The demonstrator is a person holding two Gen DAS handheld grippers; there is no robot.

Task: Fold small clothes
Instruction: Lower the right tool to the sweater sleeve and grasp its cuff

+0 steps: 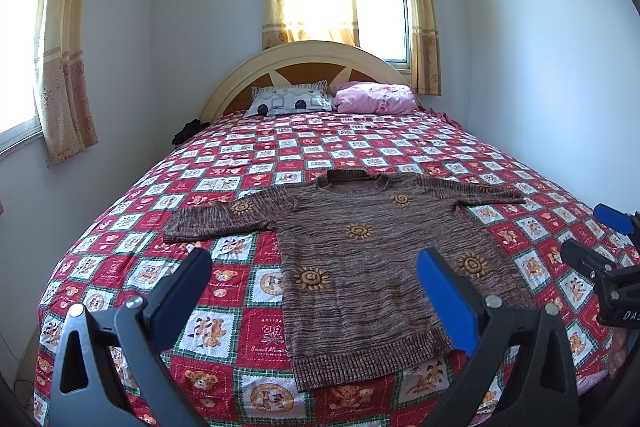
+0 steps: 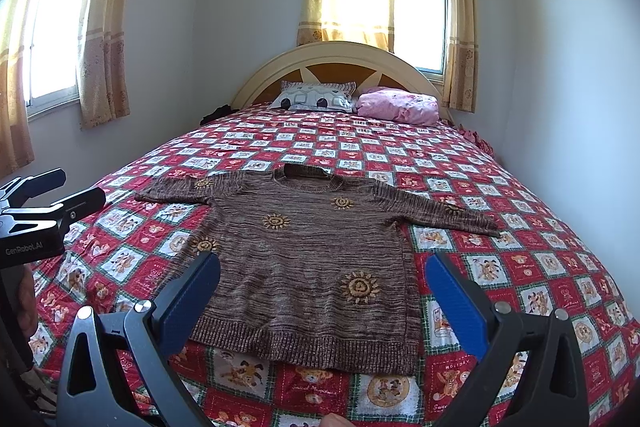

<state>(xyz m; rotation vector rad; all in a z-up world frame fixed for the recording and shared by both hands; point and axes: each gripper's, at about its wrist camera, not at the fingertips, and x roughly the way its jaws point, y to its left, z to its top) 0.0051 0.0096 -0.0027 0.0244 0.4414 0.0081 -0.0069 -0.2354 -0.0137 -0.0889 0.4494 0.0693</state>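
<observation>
The sweater lies flat on the bed, sleeves spread. Both tongs, left and right, hover wide and empty above its near hem.

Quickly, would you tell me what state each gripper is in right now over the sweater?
Left gripper: open, holding nothing, above the brown sweater.
Right gripper: open, holding nothing, above the same sweater.
</observation>
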